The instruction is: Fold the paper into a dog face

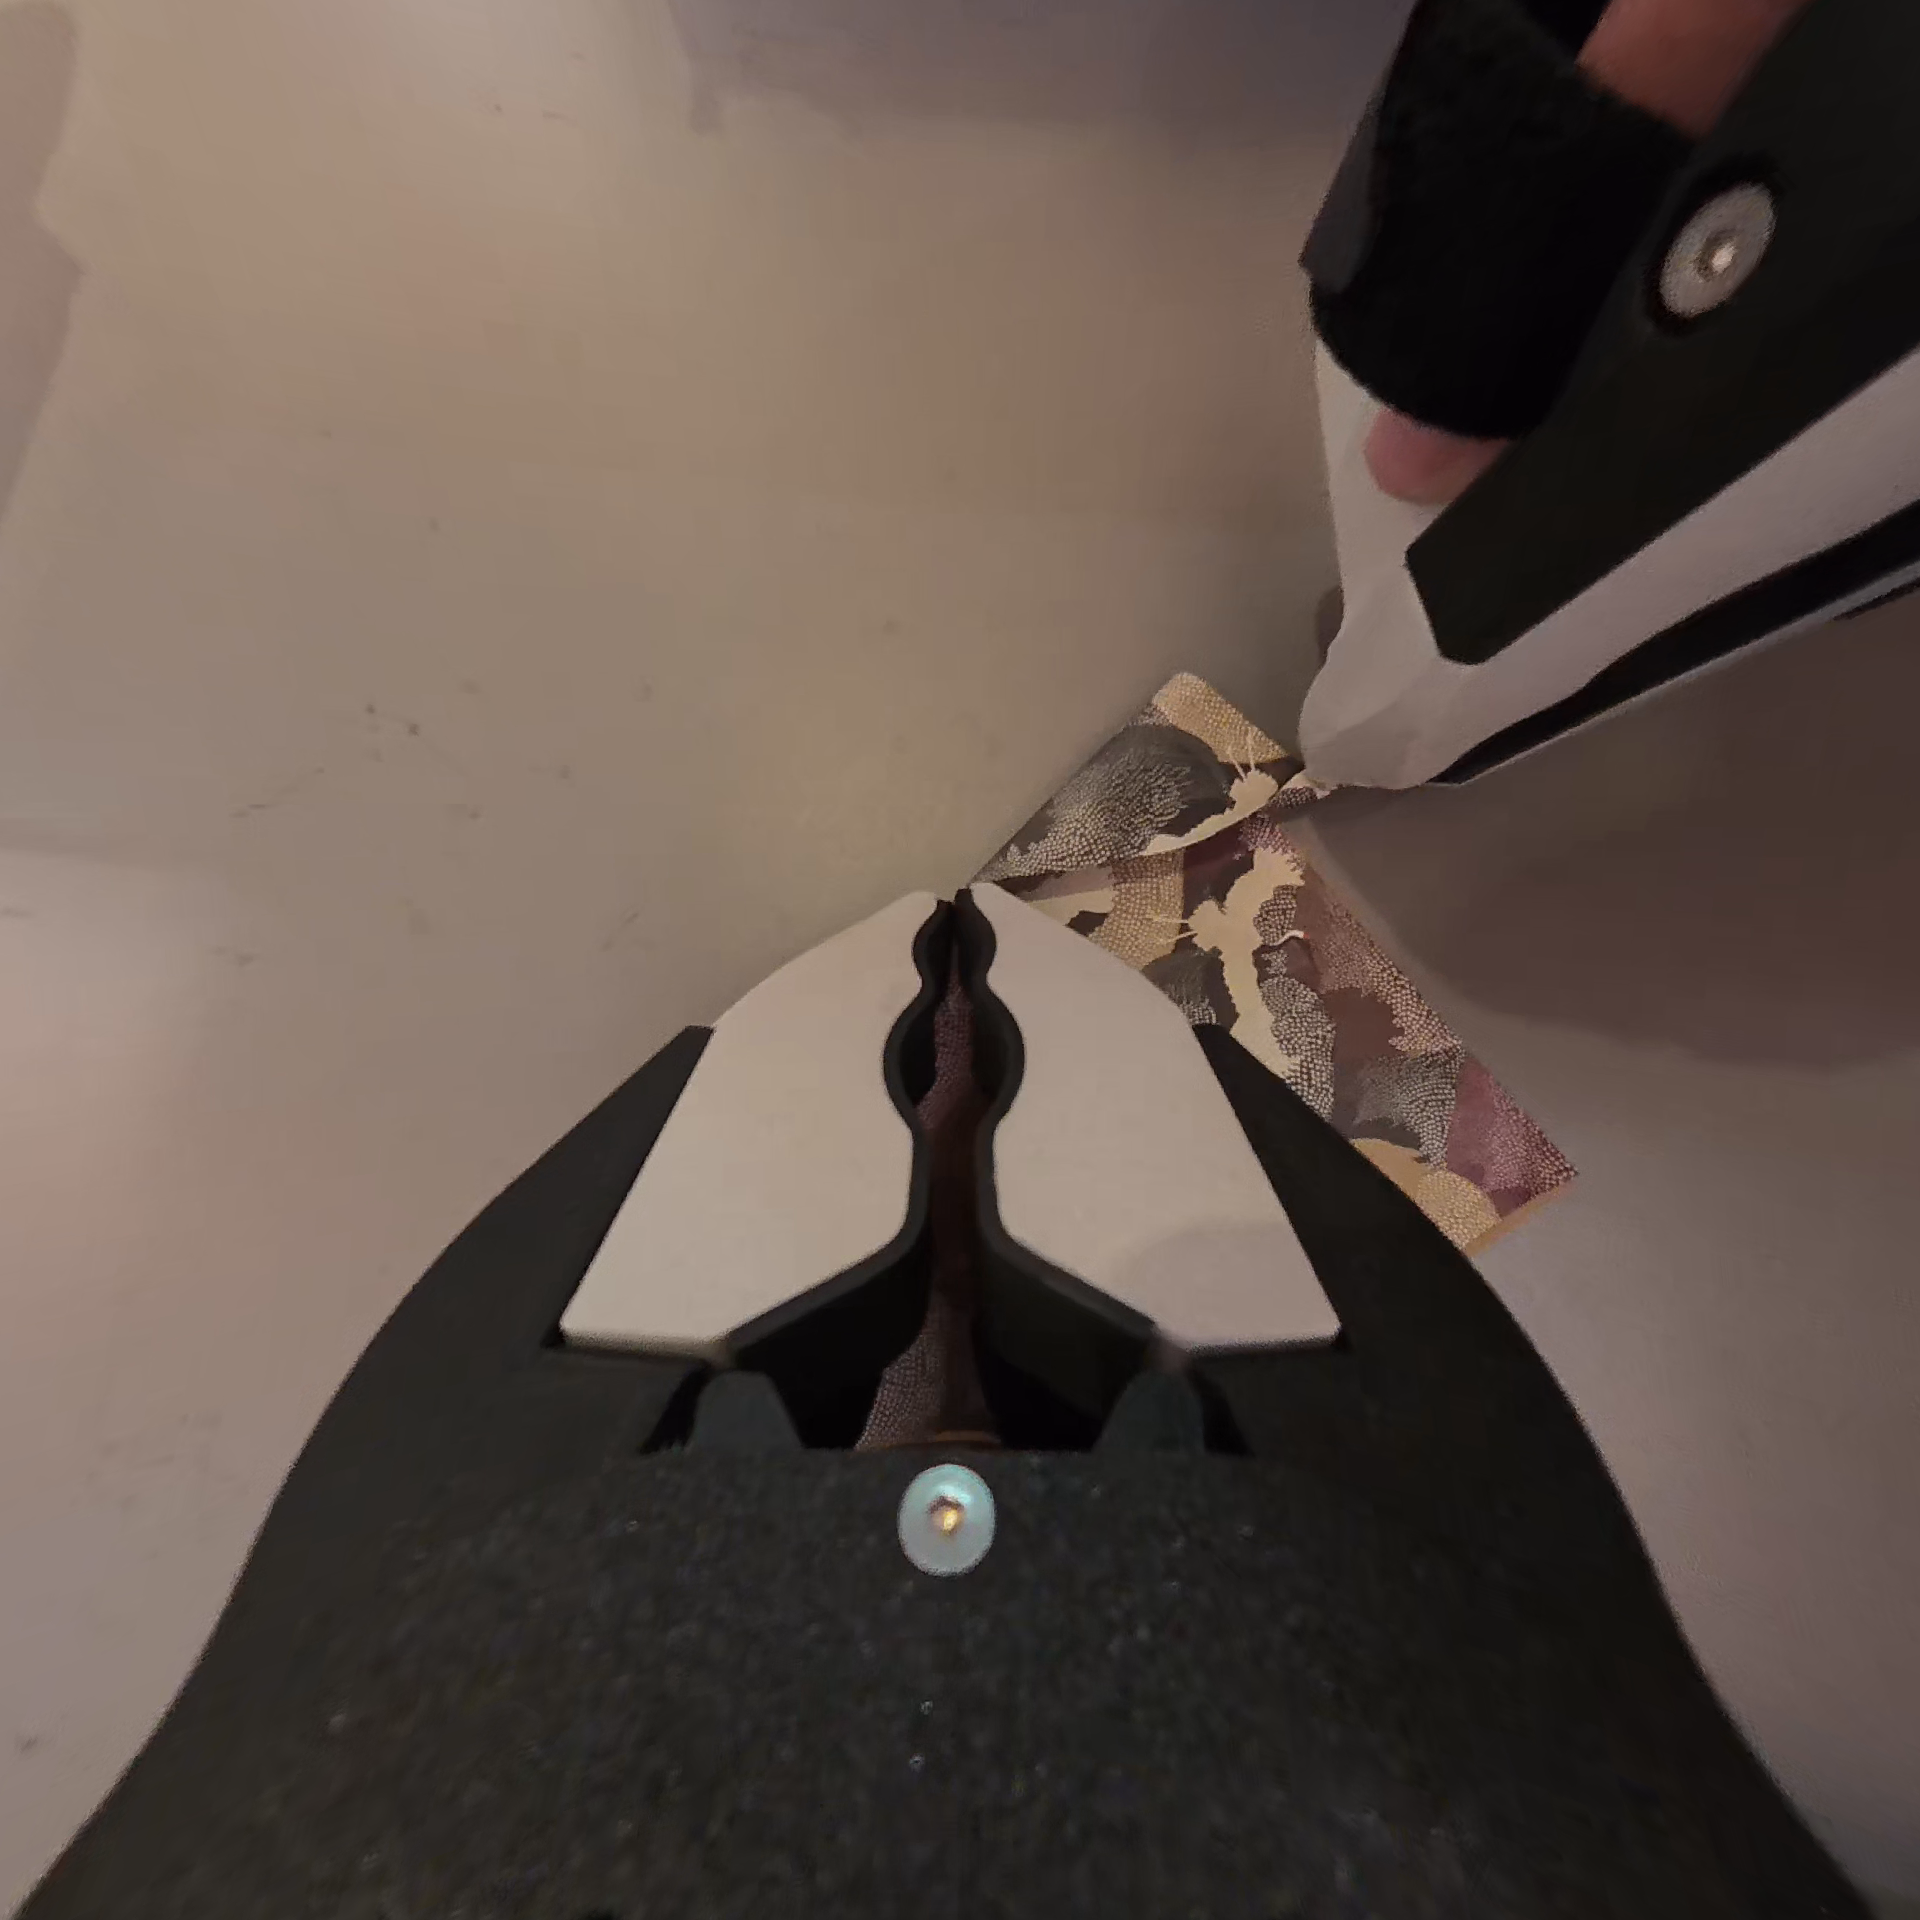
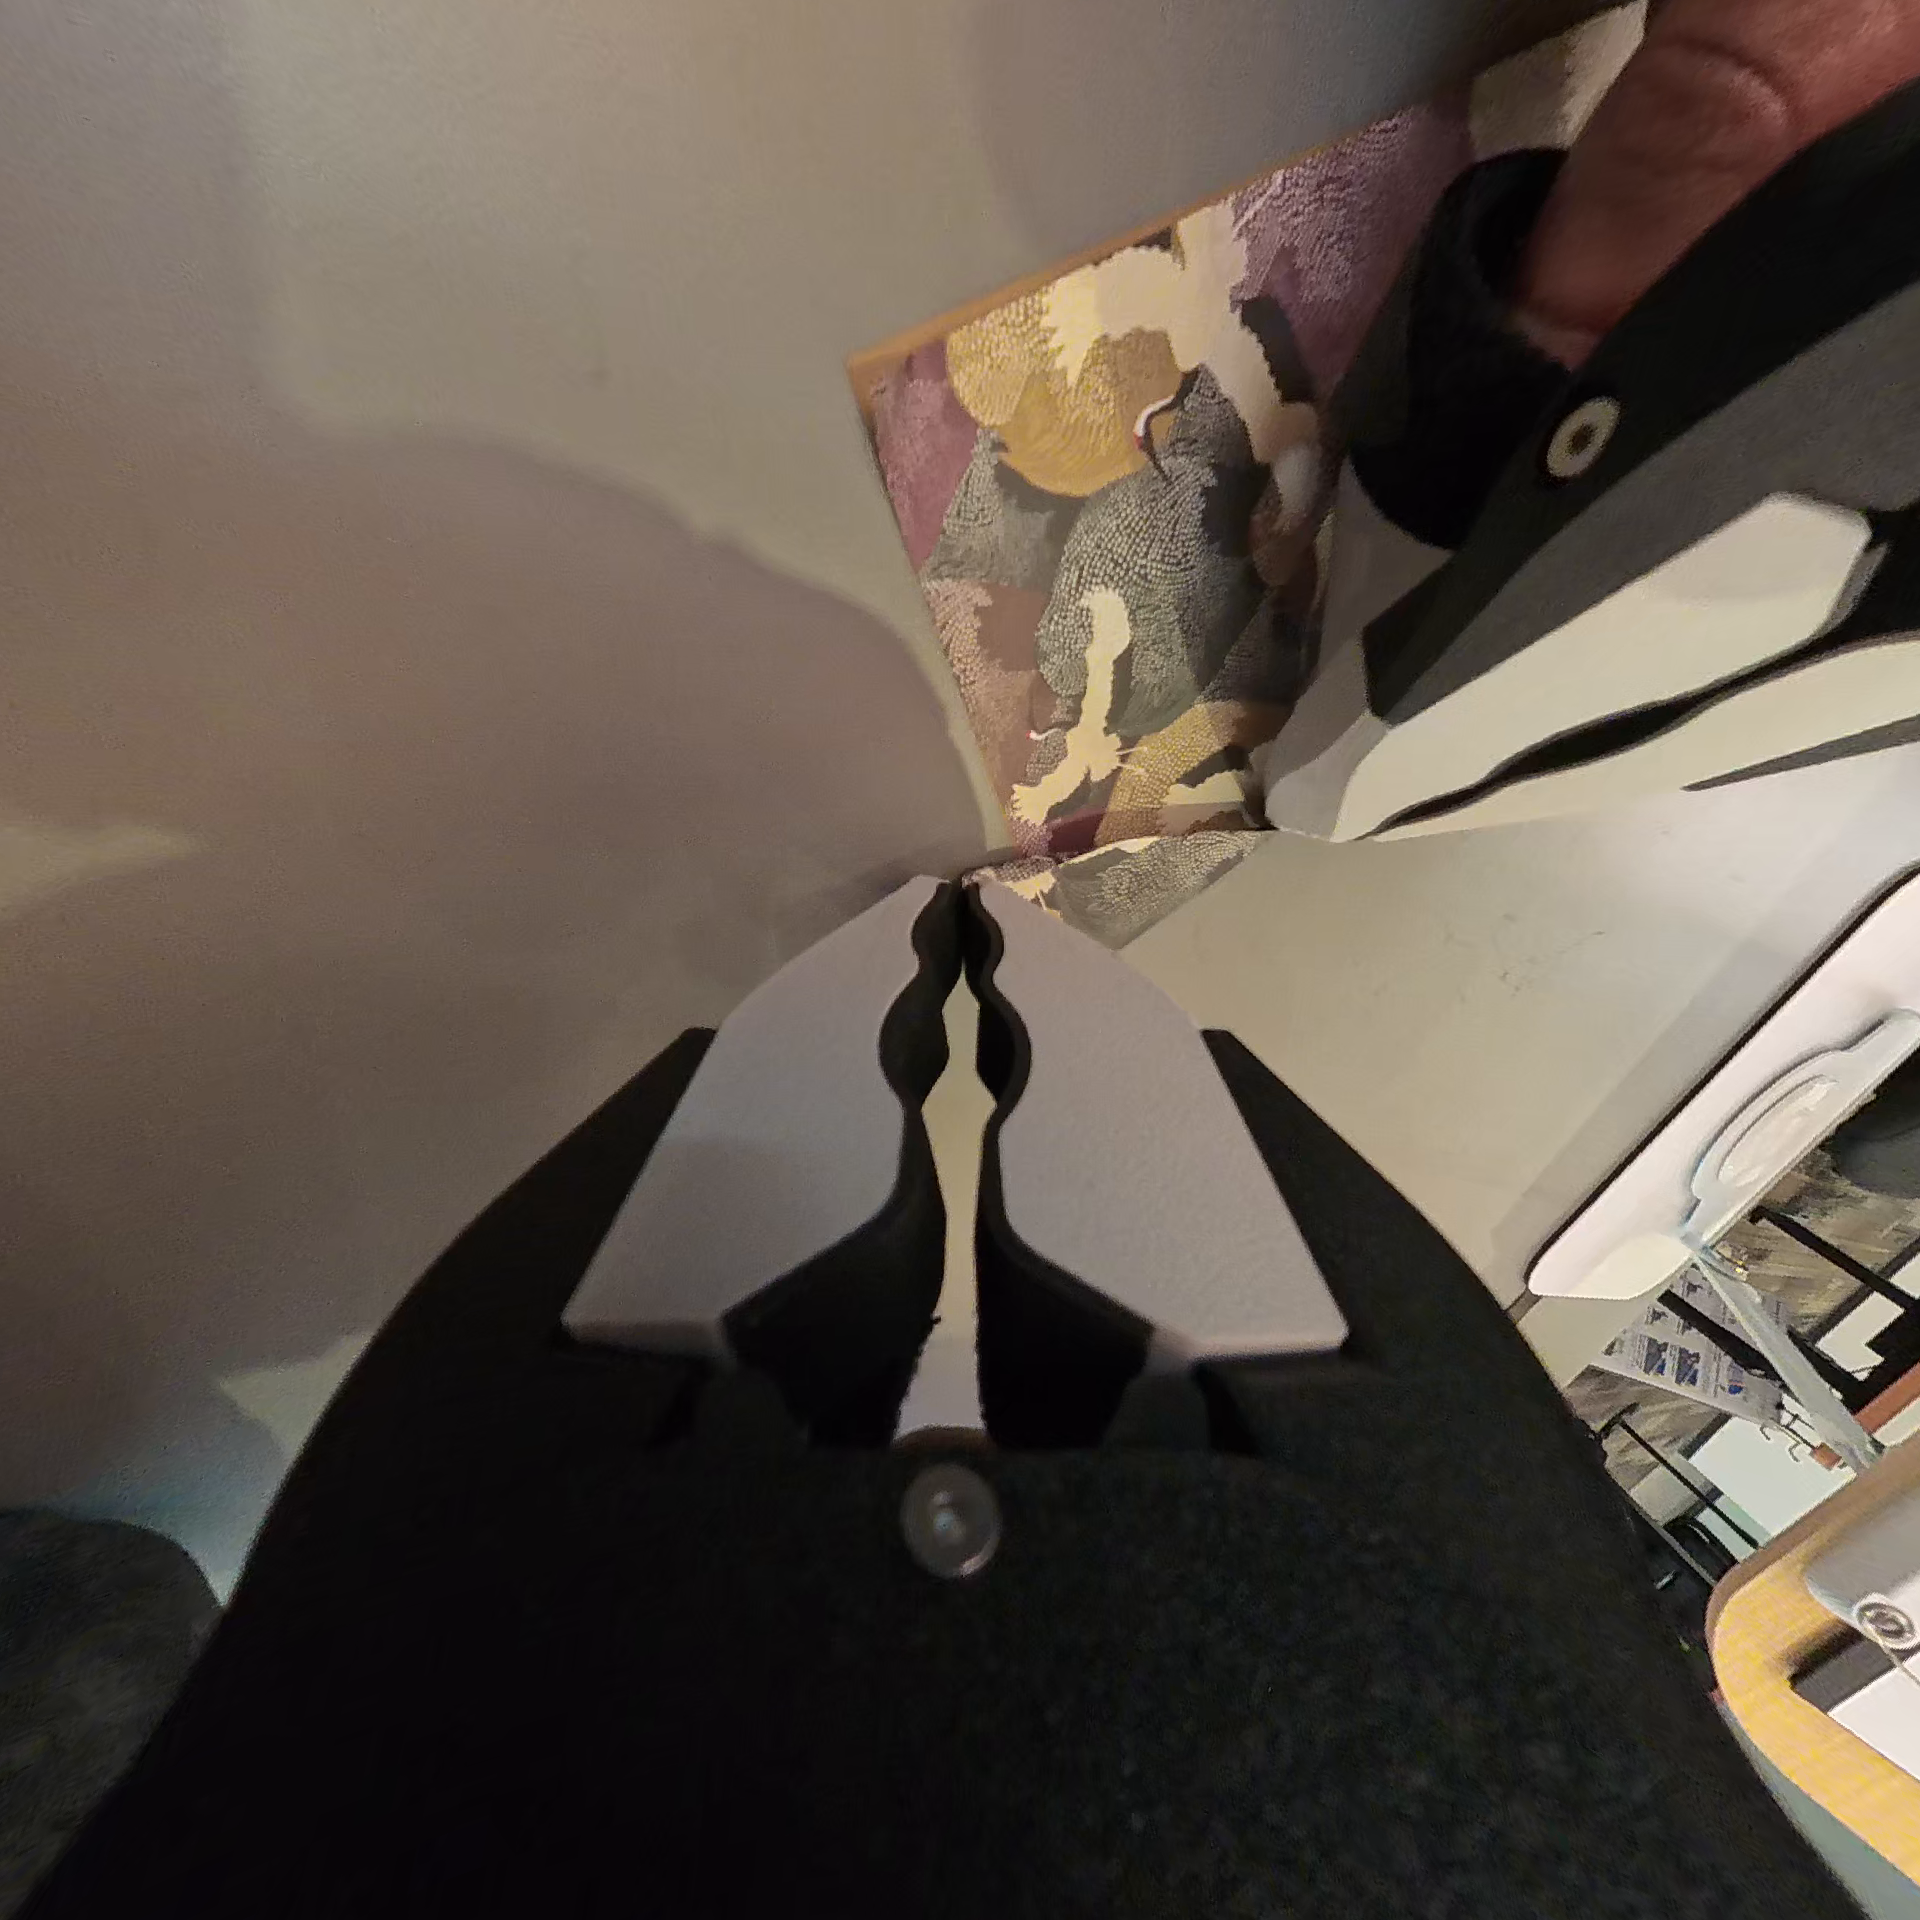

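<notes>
The patterned paper (image 1: 1351,1018), purple, grey and gold, lies on the pale table (image 1: 520,520) with a small corner flap (image 1: 1164,769) folded over. My left gripper (image 1: 954,902) is shut with its tips at one end of the fold, and patterned paper shows between its fingers. My right gripper (image 1: 1311,774) comes in from the upper right, shut on the flap's other end. In the right wrist view my right gripper (image 2: 961,891) pinches the tip of the fold. There the paper (image 2: 1122,540) spreads to the upper right, and the left gripper (image 2: 1283,816) meets the fold's far end.
A person's fingers (image 1: 1423,457) hold the right gripper under a black strap. In the right wrist view the table ends at the right. Past the edge are a white panel with a metal bracket (image 2: 1766,1132) and a wood-edged board (image 2: 1787,1714).
</notes>
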Tool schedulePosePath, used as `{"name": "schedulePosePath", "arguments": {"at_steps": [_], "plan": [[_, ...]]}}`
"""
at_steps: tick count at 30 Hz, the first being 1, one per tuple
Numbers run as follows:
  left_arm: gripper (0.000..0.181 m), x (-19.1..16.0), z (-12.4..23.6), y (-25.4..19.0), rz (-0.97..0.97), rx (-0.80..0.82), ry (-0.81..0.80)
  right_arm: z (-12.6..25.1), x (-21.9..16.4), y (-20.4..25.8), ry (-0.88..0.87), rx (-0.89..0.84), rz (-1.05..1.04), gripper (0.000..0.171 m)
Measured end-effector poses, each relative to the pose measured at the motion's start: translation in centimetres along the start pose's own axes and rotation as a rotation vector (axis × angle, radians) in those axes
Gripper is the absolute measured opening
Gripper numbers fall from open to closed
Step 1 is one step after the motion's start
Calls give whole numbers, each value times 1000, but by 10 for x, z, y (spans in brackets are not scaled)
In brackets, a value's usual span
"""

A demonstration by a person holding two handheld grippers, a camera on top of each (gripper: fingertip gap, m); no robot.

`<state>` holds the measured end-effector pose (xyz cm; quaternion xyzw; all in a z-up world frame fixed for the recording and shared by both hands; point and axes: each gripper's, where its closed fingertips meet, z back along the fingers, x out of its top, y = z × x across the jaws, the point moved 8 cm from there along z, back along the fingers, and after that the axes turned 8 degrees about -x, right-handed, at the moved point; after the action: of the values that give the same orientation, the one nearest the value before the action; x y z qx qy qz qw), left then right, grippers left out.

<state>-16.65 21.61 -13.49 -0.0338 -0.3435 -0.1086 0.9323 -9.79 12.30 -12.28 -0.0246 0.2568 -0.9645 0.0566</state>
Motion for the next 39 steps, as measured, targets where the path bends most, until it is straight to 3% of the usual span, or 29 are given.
{"name": "schedulePosePath", "arguments": {"at_steps": [9,17,26,31,33,36,39], "plan": [[0,0,0,-2,-23,3,8,0,-3,-4,-3,71,-146,0],[0,0,0,-4,-81,24,9,-1,-20,-4,-212,90,-358,3],[0,0,0,-5,-107,27,14,17,-38,-16,-450,53,-740,18],[0,0,0,-5,-114,29,16,31,-64,-52,-629,-74,-1104,16],[0,0,0,-5,-117,32,17,19,-73,-63,-676,-10,-1252,4],[0,0,0,-6,-120,37,20,-16,-67,-61,-564,179,-1221,0],[0,0,0,-6,-116,39,20,-31,-54,-56,-494,197,-1107,0]]}}
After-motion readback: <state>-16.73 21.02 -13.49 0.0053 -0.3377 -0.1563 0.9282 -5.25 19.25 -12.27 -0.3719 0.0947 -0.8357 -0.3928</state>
